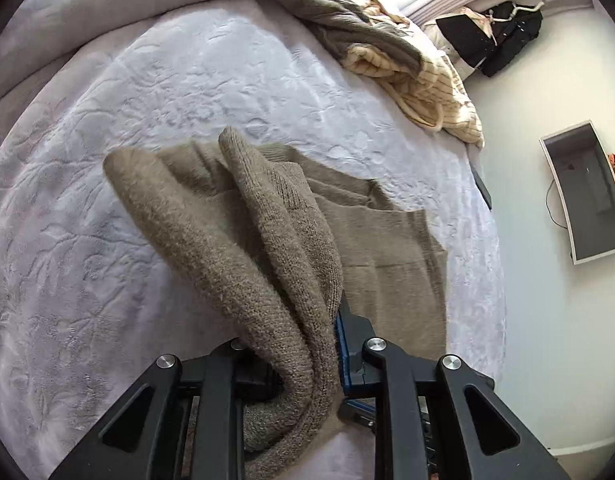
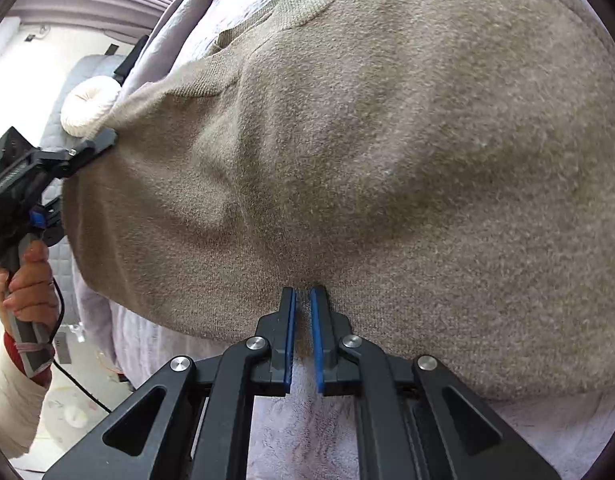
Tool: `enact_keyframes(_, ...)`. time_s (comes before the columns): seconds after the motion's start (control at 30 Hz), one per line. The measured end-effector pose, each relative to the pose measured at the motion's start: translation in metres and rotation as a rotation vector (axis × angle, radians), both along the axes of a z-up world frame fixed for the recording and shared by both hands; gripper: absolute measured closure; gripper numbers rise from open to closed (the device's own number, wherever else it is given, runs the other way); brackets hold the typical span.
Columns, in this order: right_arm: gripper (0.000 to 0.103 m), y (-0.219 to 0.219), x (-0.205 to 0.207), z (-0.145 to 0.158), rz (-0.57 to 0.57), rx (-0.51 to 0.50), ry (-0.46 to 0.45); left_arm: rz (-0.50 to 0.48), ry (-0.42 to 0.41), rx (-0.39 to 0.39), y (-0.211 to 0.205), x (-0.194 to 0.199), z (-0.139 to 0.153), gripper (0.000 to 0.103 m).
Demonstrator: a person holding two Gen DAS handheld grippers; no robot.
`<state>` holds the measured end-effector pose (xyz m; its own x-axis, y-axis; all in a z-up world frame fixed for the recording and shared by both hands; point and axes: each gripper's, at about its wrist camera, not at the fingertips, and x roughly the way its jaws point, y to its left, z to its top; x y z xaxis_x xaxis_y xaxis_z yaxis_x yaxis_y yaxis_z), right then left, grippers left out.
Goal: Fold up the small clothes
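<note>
A small taupe knit sweater (image 1: 371,240) lies on a lilac embossed bedspread (image 1: 155,92). My left gripper (image 1: 327,332) is shut on a bunched fold of the sweater, which drapes over and hides its fingers; one blue pad (image 1: 343,352) shows. In the right wrist view the sweater (image 2: 387,140) fills the frame. My right gripper (image 2: 302,300) is shut on its near hem, the blue pads close together with knit between them. The left gripper (image 2: 95,148) shows there at the left, held by a hand and clamped on the sweater's edge.
A pile of other clothes, olive knit (image 1: 339,12) and cream striped (image 1: 431,92), lies at the far side of the bed. The bed's edge runs at the right, with a white wall and a wall-mounted screen (image 1: 583,192) beyond. A round cream cushion (image 2: 91,104) lies at the left.
</note>
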<state>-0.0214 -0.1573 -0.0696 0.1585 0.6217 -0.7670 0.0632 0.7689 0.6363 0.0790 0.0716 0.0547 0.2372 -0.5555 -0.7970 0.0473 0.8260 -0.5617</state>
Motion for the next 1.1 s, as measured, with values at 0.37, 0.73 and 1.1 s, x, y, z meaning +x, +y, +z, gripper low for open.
enact_keyframes(0.37,0.094,-0.086,-0.009,0.007,-0.159,0.124,0.018,-0.228,-0.11,0.188,-0.173,0.0,0.045,0.08)
enact_keyframes(0.73,0.094,-0.176,-0.002,-0.014,-0.318,0.201,0.02,-0.398,-0.066,0.238,-0.305,-0.019,-0.011,0.08)
enact_keyframes(1.1,0.073,-0.237,-0.028,-0.056,-0.595,0.604,0.029,-0.237,-0.237,0.346,-0.242,-0.025,0.031,0.003)
